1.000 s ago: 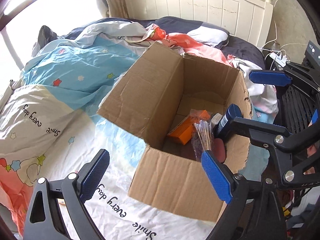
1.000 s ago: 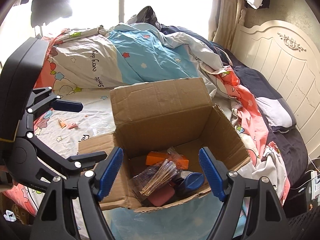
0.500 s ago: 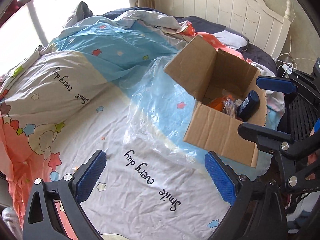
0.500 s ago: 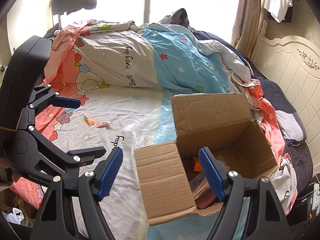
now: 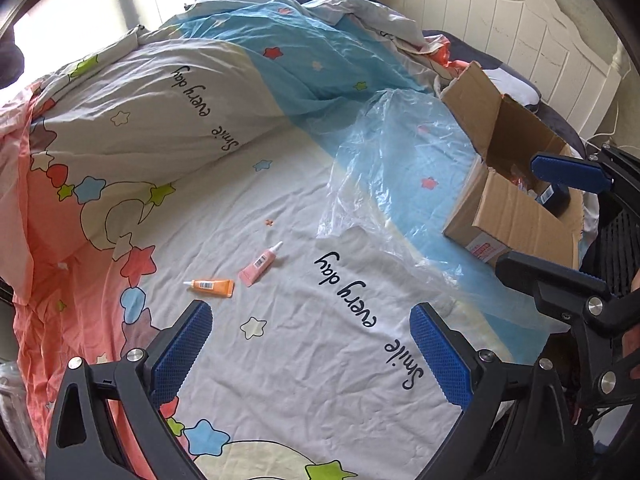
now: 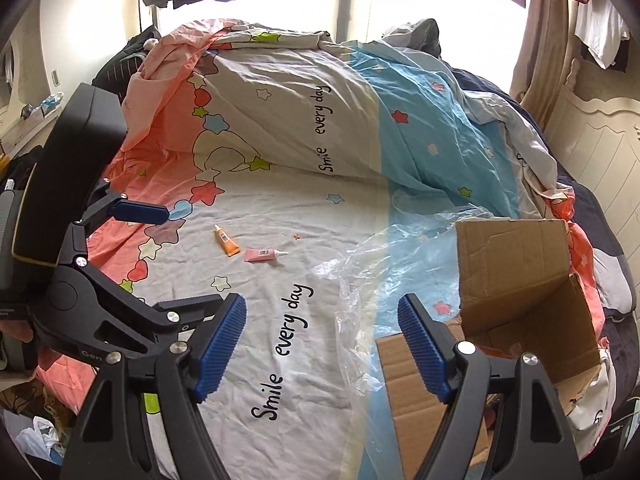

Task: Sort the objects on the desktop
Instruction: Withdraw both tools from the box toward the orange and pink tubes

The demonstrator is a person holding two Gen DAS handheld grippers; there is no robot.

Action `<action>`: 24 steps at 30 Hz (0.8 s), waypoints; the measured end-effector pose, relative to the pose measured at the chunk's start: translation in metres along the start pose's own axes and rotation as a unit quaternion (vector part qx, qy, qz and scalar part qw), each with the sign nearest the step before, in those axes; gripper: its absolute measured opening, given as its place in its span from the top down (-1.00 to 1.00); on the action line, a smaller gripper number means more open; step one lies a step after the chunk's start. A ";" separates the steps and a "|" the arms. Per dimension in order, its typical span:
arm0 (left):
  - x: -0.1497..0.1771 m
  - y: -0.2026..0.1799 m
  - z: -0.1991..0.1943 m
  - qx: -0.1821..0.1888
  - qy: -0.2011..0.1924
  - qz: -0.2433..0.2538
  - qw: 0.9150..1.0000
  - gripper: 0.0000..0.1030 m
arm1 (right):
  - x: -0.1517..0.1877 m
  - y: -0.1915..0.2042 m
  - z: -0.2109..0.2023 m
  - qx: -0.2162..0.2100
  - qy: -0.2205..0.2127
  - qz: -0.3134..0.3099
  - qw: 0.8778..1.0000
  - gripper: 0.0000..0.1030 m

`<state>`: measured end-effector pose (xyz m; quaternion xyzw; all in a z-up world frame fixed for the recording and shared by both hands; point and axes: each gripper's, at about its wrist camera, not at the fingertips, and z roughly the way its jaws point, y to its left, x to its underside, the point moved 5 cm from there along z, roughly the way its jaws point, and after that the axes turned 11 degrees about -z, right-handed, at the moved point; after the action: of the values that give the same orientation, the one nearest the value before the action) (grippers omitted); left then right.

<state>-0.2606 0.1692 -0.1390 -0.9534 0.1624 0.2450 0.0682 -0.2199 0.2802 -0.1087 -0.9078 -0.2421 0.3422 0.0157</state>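
An orange tube and a pink tube lie side by side on the bedsheet; both also show in the right wrist view, orange tube and pink tube. An open cardboard box with several items inside sits at the right; in the right wrist view the box stands at the right with flaps open. My left gripper is open and empty, just short of the tubes. My right gripper is open and empty above the sheet, left of the box.
A crumpled clear plastic bag lies between the tubes and the box. A bunched duvet rises behind. A white headboard stands at the far right. Clutter sits beside the bed at lower left.
Both grippers have pulled back and swung left, away from the box. The two tubes have come into view. Both grippers stayed open and empty.
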 end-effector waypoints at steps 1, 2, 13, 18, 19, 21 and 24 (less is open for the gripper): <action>0.002 0.006 0.004 -0.003 0.004 -0.005 1.000 -0.97 | -0.002 0.003 0.005 -0.003 0.000 0.000 1.000 -0.46; 0.003 0.012 0.008 -0.006 0.007 -0.010 1.000 -0.97 | -0.003 0.006 0.009 -0.008 0.000 0.001 1.000 -0.46; 0.011 0.084 0.058 -0.021 0.040 -0.103 0.994 -0.97 | -0.024 0.041 0.068 -0.047 -0.006 0.003 0.999 -0.46; 0.009 0.100 0.074 -0.023 0.039 -0.103 0.994 -0.97 | -0.027 0.050 0.094 -0.065 -0.001 -0.006 0.998 -0.46; 0.008 0.102 0.077 -0.024 0.038 -0.100 0.994 -0.97 | -0.027 0.051 0.098 -0.069 0.000 -0.008 0.998 -0.46; 0.008 0.107 0.085 -0.024 0.041 -0.096 0.994 -0.97 | -0.028 0.052 0.108 -0.075 0.002 -0.013 0.997 -0.46; 0.008 0.112 0.096 -0.020 0.043 -0.092 0.995 -0.97 | -0.030 0.053 0.120 -0.094 -0.001 -0.013 0.995 -0.46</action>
<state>-0.3347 0.0823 -0.2319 -0.9752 0.0715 0.1993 0.0643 -0.2923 0.2030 -0.1928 -0.9016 -0.2851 0.3185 -0.0655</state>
